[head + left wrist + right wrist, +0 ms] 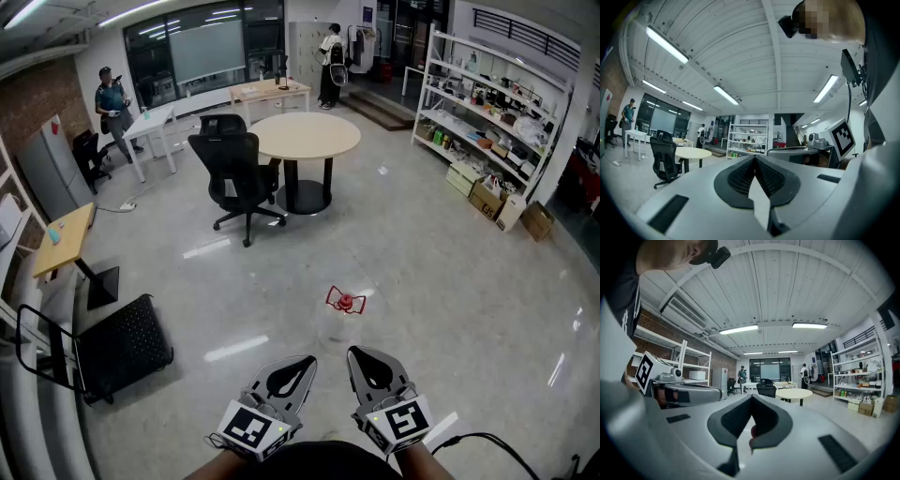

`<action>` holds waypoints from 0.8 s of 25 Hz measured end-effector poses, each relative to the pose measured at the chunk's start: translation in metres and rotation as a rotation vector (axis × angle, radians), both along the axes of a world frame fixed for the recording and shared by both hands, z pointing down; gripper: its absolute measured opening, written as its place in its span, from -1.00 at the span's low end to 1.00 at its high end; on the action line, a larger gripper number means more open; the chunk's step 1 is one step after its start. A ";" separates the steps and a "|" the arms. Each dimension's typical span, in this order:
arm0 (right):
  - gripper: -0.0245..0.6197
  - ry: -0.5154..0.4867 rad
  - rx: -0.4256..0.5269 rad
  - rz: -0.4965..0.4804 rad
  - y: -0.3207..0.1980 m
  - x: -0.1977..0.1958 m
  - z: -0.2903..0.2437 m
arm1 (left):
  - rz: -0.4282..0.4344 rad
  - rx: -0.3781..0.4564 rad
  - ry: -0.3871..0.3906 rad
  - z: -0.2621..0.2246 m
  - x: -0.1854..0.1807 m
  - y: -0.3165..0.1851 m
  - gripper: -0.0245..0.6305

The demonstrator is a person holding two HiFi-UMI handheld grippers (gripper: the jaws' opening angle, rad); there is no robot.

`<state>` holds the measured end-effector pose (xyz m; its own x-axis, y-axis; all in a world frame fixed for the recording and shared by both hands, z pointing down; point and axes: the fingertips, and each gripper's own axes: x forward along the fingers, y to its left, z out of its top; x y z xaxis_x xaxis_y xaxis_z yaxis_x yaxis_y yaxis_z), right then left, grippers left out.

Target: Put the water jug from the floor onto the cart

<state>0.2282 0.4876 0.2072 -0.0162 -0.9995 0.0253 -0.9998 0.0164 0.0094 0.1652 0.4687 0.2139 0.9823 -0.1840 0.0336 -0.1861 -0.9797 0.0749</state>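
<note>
Pale, glossy floor fills most of the head view, with a round table [305, 134] and a chair [234, 173] further off and shelves along the right wall. The jug [345, 302] stands on the floor just ahead of me, a clear body under a red cap and handle, well apart from both tools. The cart [122, 345] sits low to my left with its black deck bare, also well apart from the jug.

Both tools are held level at the bottom of the head view. The left gripper [298, 367] has its jaws pressed together on nothing, and its own view [754, 159] shows the pads meeting with only the room beyond. The right gripper [366, 362] is likewise closed and empty [751, 399].

So I judge the reach has not begun, and the first job is to open up and go down to the jug. I would spread the right jaws before lowering, then bring them around the red handle rather than the slick clear body, which looks likely to slip. The left gripper could steady the side or go under the base, since a full jug would swing. I would lift straight up, keep it upright, carry it left in a low arc and set it on the middle of the deck, clear of the cart's handle.
</note>
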 end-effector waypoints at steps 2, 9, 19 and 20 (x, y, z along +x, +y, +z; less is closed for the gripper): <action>-0.91 -0.008 -0.007 0.001 -0.003 -0.001 0.000 | 0.002 0.000 0.000 -0.002 0.000 -0.003 -0.91; -0.91 -0.007 -0.006 -0.004 -0.005 -0.001 0.000 | -0.004 -0.003 -0.006 -0.001 0.000 -0.004 -0.91; -0.91 -0.030 -0.002 -0.008 0.002 -0.001 0.005 | 0.003 -0.011 -0.014 0.007 0.001 0.001 -0.91; -0.91 -0.047 0.003 -0.015 0.004 0.000 0.006 | 0.003 -0.009 -0.014 0.008 0.002 0.002 -0.91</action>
